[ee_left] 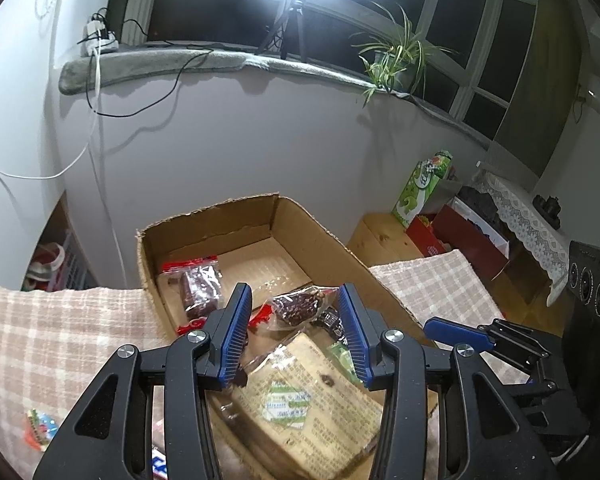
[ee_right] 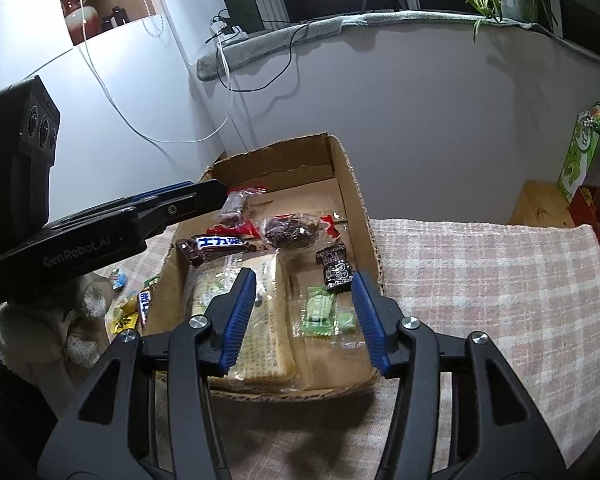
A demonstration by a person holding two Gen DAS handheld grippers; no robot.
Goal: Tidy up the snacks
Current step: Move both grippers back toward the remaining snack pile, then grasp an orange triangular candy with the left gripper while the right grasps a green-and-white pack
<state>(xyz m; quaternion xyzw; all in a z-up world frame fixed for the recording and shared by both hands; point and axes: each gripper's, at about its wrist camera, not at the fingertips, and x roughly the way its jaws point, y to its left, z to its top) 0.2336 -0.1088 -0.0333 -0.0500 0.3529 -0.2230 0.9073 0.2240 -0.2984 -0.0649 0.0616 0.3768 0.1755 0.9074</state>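
Both grippers hang over the cardboard box (ee_right: 352, 184), which I take as my landmark; it sits on a checked cloth (ee_right: 480, 264) below the window wall. On my right gripper (ee_right: 306, 312) the blue pads stand apart with nothing pressed between them, and a green candy wrapper (ee_right: 320, 312) lies on the box floor in the gap beneath, loose. On my left gripper (ee_left: 296, 332) the jaws are likewise parted and I see nothing clamped, only the box contents showing through the gap. Inside the box, a flat pale wafer pack (ee_right: 260, 320) fills the near half, a dark chocolate bar (ee_right: 216, 246) lies along its far edge, a clear bag of dark red snacks (ee_right: 290, 232) sits near the middle, and a small black sachet (ee_right: 338, 266) lies close to the right wall. Another red-topped bag (ee_left: 198, 284) rests toward the box's far left corner. Outside the box, to its left on the cloth, a few more wrapped sweets (ee_right: 126, 312) lie scattered
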